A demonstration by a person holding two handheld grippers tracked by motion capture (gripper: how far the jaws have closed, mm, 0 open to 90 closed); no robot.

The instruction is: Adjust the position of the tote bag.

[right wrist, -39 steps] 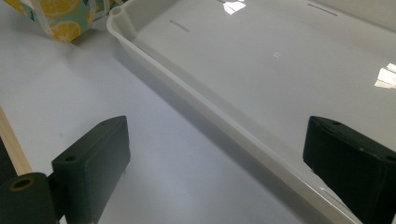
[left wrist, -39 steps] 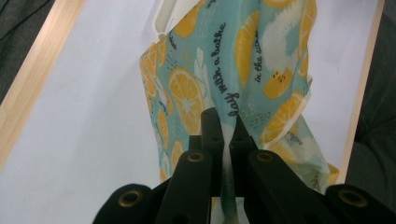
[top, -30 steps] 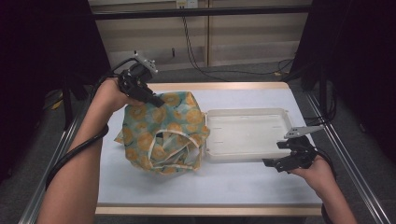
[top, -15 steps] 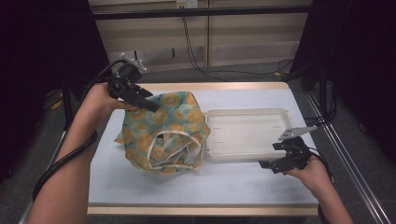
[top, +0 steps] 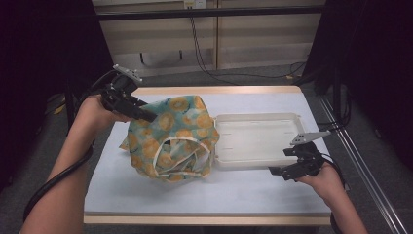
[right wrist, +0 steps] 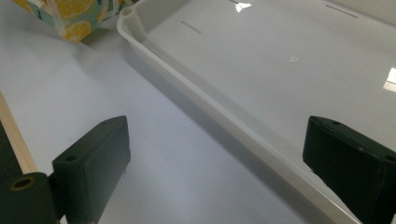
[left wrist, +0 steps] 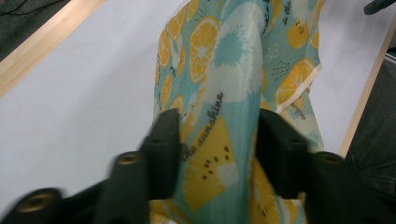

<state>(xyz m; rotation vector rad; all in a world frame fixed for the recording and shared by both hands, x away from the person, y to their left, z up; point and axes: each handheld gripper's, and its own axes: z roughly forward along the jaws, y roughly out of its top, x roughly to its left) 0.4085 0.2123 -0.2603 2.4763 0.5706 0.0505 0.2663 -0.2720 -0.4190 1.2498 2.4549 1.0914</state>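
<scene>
**Left claw closing on the fruit-print cloth, tray still empty**

I have the left gripper (top: 146, 116) at the far-left top of the teal cloth with orange and lemon slice print (top: 170, 139). Its jaws have just been closing, with a raised fold of the cloth (left wrist: 219, 126) between them; in the left gripper view the pads sit against both sides of that fold, so I read it as a grip taking hold, not firm yet. The cloth lies bunched in a heap on the white table top (top: 146, 190), its right edge touching the left rim of the shallow white plastic tray (top: 253, 163).

My right gripper (top: 275, 171) rests at the tray's near right corner, jaws wide apart with nothing between them; the tray rim (right wrist: 224, 112) runs between them in the right gripper view.

Progress, as I judge it: early. Cloth neither spread nor folded, tray holds nothing. Still to do: lift, straighten, then place.

Room: open table in front of the cloth and left of it. The wooden table edge (top: 204, 89) is close behind the left gripper, so little slack at the back.
</scene>
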